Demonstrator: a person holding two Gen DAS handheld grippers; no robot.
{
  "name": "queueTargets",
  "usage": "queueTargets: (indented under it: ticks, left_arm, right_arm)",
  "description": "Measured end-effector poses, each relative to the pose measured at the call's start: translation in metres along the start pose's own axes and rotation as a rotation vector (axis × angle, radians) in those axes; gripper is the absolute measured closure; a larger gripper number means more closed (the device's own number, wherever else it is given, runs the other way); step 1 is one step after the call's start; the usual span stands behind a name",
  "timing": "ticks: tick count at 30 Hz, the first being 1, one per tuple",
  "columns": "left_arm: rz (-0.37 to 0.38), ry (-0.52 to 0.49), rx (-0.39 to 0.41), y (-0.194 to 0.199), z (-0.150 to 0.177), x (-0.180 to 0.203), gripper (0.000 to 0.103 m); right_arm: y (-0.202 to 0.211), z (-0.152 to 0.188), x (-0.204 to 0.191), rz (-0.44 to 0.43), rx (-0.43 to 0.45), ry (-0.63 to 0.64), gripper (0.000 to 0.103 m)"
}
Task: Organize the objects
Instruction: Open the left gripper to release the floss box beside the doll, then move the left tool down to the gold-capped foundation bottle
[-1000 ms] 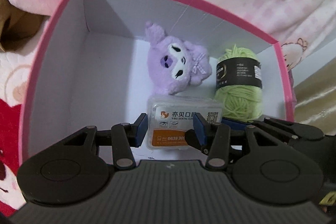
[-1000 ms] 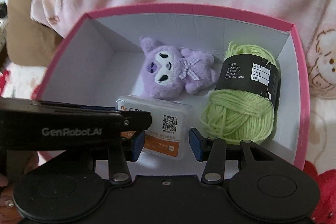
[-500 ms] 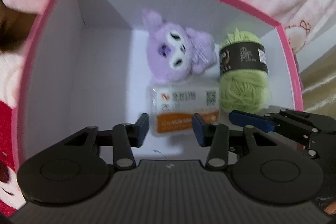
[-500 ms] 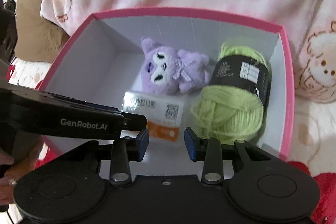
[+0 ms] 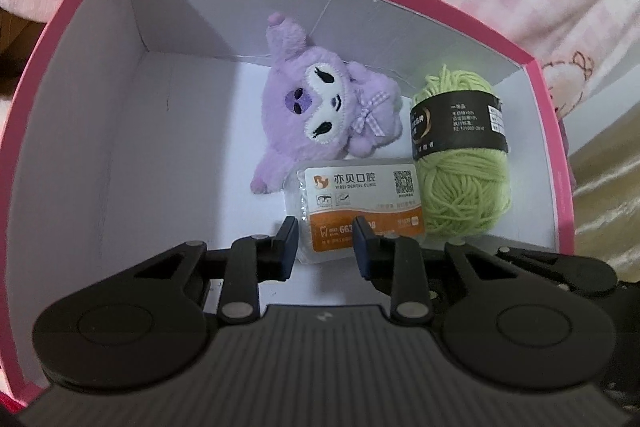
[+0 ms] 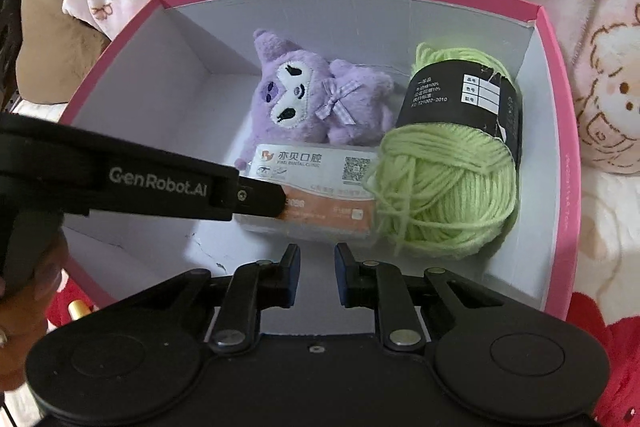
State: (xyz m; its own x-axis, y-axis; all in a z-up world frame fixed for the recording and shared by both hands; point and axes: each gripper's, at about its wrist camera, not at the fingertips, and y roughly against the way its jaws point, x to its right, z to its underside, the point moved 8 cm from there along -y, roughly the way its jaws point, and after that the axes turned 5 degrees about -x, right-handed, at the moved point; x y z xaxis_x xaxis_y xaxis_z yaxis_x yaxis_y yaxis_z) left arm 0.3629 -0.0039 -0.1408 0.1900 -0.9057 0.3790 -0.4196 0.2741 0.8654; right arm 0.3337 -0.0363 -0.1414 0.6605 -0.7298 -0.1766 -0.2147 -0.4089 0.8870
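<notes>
Hovering over the open pink cardboard box with white inner walls [image 5: 100, 131], both grippers point down into it and hold nothing. The left gripper [image 5: 322, 247] has just been closing its jaws; they are now almost together and empty, although in its own view the blue pads frame the near edge of the clear plastic case with the white and orange printed label [image 5: 360, 203], which lies lower on the box floor. The right gripper [image 6: 318, 273] has also just been closing, and only a narrow empty gap remains between its pads, above the bare floor in front of the same case.

Inside the box three things lie together toward the right side. The purple plush toy with a checked bow [image 5: 324, 115] rests near the back wall on its back, so its face looks up. The ball of light green yarn with a black paper band [image 5: 460, 155] lies along the right wall. The plastic case lies flat, touching the plush and the yarn. I judge that the packing is nearly done; the left half of the floor is free for more objects.
</notes>
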Motion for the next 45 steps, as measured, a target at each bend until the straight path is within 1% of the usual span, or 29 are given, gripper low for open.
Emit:
queueTargets:
  ticks: [1,2,4,8,9,11,13,15,17,21,25,29,34,38,41,45]
  left_arm:
    - [-0.002,-0.010,0.007,0.003,0.002,0.001,0.071]
    - [-0.003,-0.023,0.016,0.006,0.003,0.002,0.069]
    - [-0.003,-0.056,0.031,0.015,0.007,0.005,0.060]
    - [0.005,-0.132,0.045,0.043,0.015,0.016,0.056]
    - [0.011,-0.144,0.050,0.052,0.016,0.018,0.054]
    - [0.034,-0.164,0.057,0.070,0.022,0.022,0.052]
    - [0.040,-0.184,0.061,0.090,0.028,0.023,0.051]
    - [0.042,-0.209,0.061,0.110,0.035,0.026,0.049]
    - [0.038,-0.237,0.058,0.125,0.043,0.029,0.047]
    - [0.018,-0.301,0.062,0.158,0.060,0.032,0.043]
    - [0.030,-0.328,0.061,0.183,0.079,0.030,0.041]
    - [0.023,-0.340,0.050,0.195,0.098,0.022,0.040]
    - [-0.008,-0.332,0.002,0.188,0.118,0.004,0.040]
    - [-0.009,-0.271,-0.022,0.181,0.139,-0.021,0.039]
    - [-0.015,-0.222,-0.022,0.172,0.154,-0.040,0.039]
    - [0.017,-0.151,-0.047,0.153,0.172,-0.060,0.039]
  right_arm:
    - [0.006,0.001,-0.001,-0.015,0.014,-0.007,0.081]
    - [0.014,0.002,0.000,-0.030,0.030,-0.018,0.081]
    - [0.034,0.003,0.000,-0.057,0.060,-0.026,0.079]
    - [0.074,0.006,-0.005,-0.082,0.102,-0.010,0.075]
    - [0.084,0.008,-0.006,-0.086,0.111,-0.003,0.072]
    - [0.104,0.013,-0.009,-0.079,0.124,0.008,0.068]
    - [0.122,0.018,-0.010,-0.062,0.134,0.016,0.063]
    - [0.138,0.023,-0.012,-0.039,0.133,0.016,0.061]
    - [0.154,0.029,-0.016,-0.032,0.136,0.032,0.061]
    - [0.178,0.043,-0.029,-0.027,0.143,0.071,0.058]
    - [0.195,0.060,-0.045,-0.039,0.151,0.107,0.053]
    - [0.200,0.077,-0.062,-0.066,0.150,0.124,0.051]
    - [0.194,0.095,-0.086,-0.121,0.128,0.170,0.049]
    - [0.181,0.106,-0.106,-0.163,0.102,0.241,0.049]
    - [0.164,0.114,-0.121,-0.180,0.076,0.309,0.049]
    - [0.140,0.121,-0.139,-0.216,0.069,0.388,0.049]
